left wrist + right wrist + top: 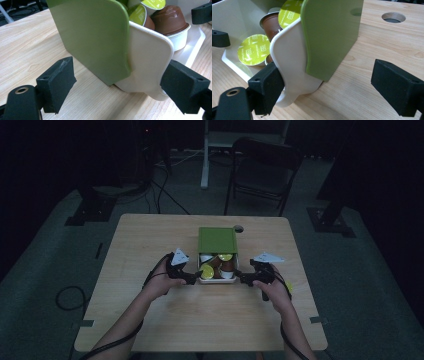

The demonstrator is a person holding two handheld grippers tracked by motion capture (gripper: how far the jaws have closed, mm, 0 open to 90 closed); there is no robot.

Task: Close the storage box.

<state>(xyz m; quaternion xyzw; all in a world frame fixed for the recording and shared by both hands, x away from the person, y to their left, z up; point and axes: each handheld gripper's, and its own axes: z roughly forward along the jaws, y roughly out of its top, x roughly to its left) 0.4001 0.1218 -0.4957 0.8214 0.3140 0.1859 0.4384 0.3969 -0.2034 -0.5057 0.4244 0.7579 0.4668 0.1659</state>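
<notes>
i hold my left gripper [196, 279] at the left side of the white tray [218, 281] and my right gripper [241, 279] at its right side, both at the tray's near end on the wooden surface [210, 320]. the tray sits near the middle of the surface, slid partly out of its green sleeve [217, 240], which covers the far half.

in the left gripper view my jaws stand wide apart: one pad [186, 88] touches the tray's rounded white corner [150, 65], the other pad [58, 80] hangs free over the wood, clear of the green sleeve [92, 37]. in the right gripper view my jaws are wide too: one pad [268, 86] presses against the tray's white side wall [289, 67], the other pad [397, 86] stands well apart from the sleeve [332, 32] over bare wood.

inside the open half lie coffee capsules [217, 266], some with yellow-green foil lids [253, 50], some brown [170, 20]. a round hole [393, 17] shows in the surface beyond the sleeve.
</notes>
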